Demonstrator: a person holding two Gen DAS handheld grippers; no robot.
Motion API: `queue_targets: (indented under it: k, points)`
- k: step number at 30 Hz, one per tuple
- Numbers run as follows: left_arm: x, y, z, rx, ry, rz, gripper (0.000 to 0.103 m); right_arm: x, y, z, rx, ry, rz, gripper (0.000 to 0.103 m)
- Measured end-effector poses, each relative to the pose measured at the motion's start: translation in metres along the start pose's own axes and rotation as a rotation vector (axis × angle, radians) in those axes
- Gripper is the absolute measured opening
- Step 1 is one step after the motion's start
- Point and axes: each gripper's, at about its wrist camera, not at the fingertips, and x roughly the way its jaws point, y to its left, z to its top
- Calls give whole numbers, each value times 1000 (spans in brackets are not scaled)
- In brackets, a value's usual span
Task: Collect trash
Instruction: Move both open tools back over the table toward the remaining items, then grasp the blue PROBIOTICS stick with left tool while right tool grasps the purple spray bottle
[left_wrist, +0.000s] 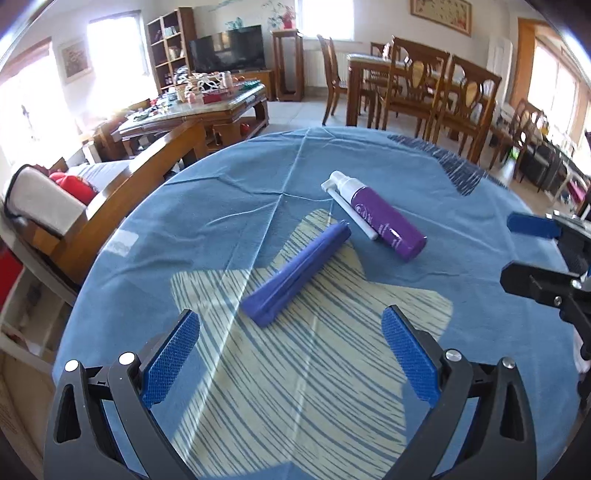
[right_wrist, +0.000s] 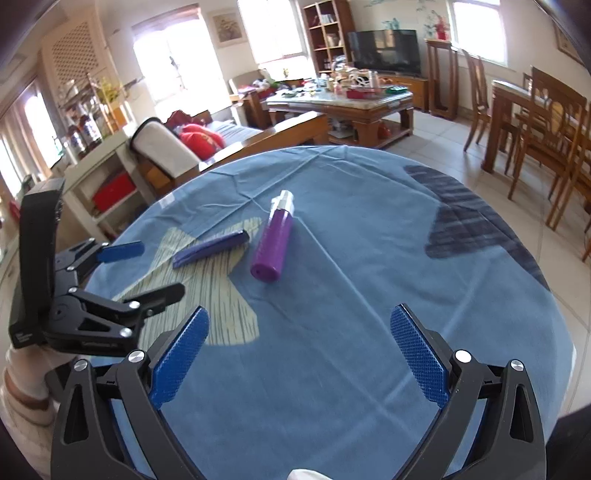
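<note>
A dark blue tube-shaped wrapper (left_wrist: 297, 275) lies on the round table's blue cloth (left_wrist: 221, 206), a short way ahead of my open, empty left gripper (left_wrist: 290, 326). A purple spray bottle (left_wrist: 384, 218) with a white nozzle lies just beyond it to the right. In the right wrist view the wrapper (right_wrist: 210, 248) and the bottle (right_wrist: 273, 242) lie ahead and left of my open, empty right gripper (right_wrist: 299, 325). The left gripper (right_wrist: 147, 269) shows at that view's left; the right gripper's fingers (left_wrist: 532, 225) show at the left wrist view's right edge.
The table edge (right_wrist: 554, 295) drops to a tiled floor on the right. A wooden sofa (left_wrist: 122, 192) stands close on the left. A cluttered coffee table (left_wrist: 207, 107) and dining chairs (left_wrist: 424, 85) stand beyond.
</note>
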Motion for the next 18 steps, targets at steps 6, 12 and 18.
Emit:
queue_targets:
  k: [6, 12, 18]
  points:
    - [11, 4, 5, 31, 12, -16, 98, 21, 10, 15, -55, 42, 1, 78]
    - [22, 11, 10, 34, 25, -25, 97, 44, 18, 30, -107, 74, -7, 73]
    - [26, 16, 10, 12, 27, -66, 84, 64, 25, 42, -149, 93, -9, 65]
